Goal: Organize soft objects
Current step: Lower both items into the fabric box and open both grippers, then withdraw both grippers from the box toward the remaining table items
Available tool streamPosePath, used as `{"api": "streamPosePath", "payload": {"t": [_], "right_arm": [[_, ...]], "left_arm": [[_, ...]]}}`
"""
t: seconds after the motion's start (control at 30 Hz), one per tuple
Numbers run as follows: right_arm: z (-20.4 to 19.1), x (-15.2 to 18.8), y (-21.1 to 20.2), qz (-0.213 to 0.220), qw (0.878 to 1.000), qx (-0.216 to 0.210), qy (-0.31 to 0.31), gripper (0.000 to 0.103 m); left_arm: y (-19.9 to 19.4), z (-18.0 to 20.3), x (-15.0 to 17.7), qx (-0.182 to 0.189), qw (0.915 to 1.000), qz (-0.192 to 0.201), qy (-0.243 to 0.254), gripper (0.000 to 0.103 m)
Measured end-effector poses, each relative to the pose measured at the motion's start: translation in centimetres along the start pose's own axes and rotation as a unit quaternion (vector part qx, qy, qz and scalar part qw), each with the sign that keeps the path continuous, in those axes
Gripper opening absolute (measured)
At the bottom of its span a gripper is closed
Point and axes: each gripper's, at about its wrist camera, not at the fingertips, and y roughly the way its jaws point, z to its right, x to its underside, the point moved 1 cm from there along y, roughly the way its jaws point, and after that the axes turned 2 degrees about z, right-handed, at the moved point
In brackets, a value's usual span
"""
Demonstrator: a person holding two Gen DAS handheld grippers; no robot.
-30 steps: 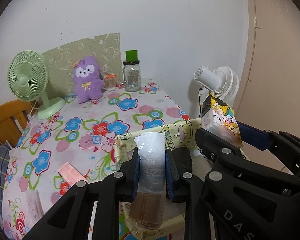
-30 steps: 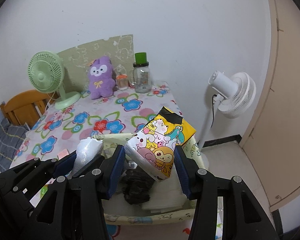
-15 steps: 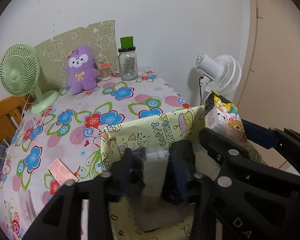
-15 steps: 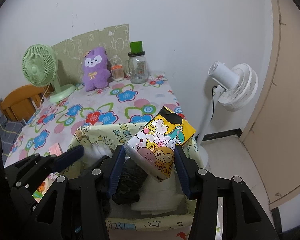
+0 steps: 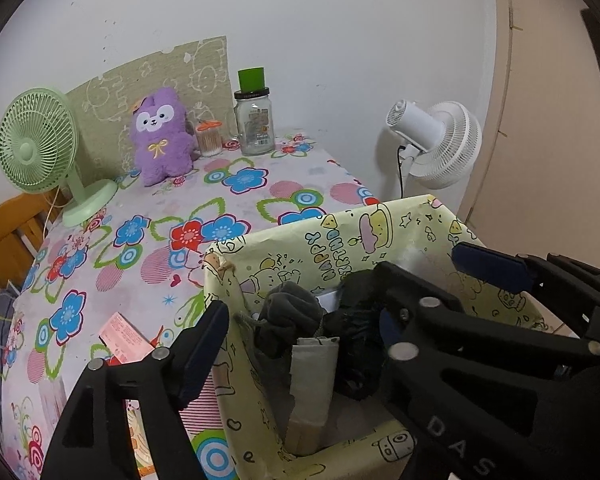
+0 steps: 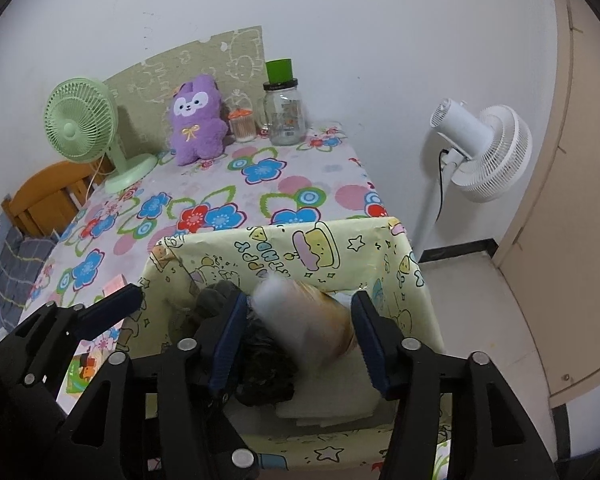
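A pale yellow cartoon-print box [image 5: 380, 224] [image 6: 292, 248] stands at the table's near right corner. Inside lie dark grey and black cloth [image 5: 292, 312] [image 6: 264, 364], a clear-wrapped tissue pack [image 5: 312, 384] and white folded items [image 6: 332, 404]. My left gripper [image 5: 296, 344] is open above the box, with the tissue pack lying loose below it. My right gripper [image 6: 296, 336] is open over the box; the cartoon-print packet [image 6: 304, 328] is a motion blur between its fingers, falling free. A purple plush toy [image 5: 160, 136] [image 6: 198, 120] sits at the table's back.
The flowered table [image 5: 140, 240] carries a green desk fan [image 5: 40, 148], a glass jar with a green lid [image 5: 256, 120], a small swab jar [image 5: 209, 140] and a pink card [image 5: 126, 336]. A white floor fan [image 6: 480, 148] stands right. A wooden chair [image 6: 40, 196] is left.
Both grippers have opened over the box. The left one let the tissue pack drop into it. The right one has just let go of the cartoon packet, now falling.
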Motion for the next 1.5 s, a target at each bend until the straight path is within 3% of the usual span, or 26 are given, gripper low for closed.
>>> {"api": "streamPosePath", "payload": {"t": [0.03, 0.13, 0.33, 1.03, 1.5], "right_arm": [[0.0, 0.1, -0.1, 0.001, 1.0, 0.001, 0.002, 0.07], [0.0, 0.2, -0.5, 0.008, 1.0, 0.001, 0.006, 0.077], [-0.3, 0.1, -1.5, 0.02, 1.0, 0.009, 0.006, 0.083], [-3.8, 0.5, -6.5, 0.065, 0.997, 0.024, 0.014, 0.085], [-7.6, 1.5, -9.5, 0.099, 0.994, 0.037, 0.0, 0.093]], "left_arm": [[-0.1, 0.0, 0.0, 0.001, 1.0, 0.002, 0.0, 0.085], [-0.5, 0.1, -0.1, -0.007, 0.9999, 0.008, 0.001, 0.092], [-1.3, -0.1, -0.1, -0.004, 0.9999, 0.014, 0.002, 0.098], [-6.7, -2.5, 0.5, -0.005, 0.9984, 0.057, 0.001, 0.1], [-10.3, -5.1, 1.9, -0.014, 0.9967, 0.08, -0.004, 0.101]]}}
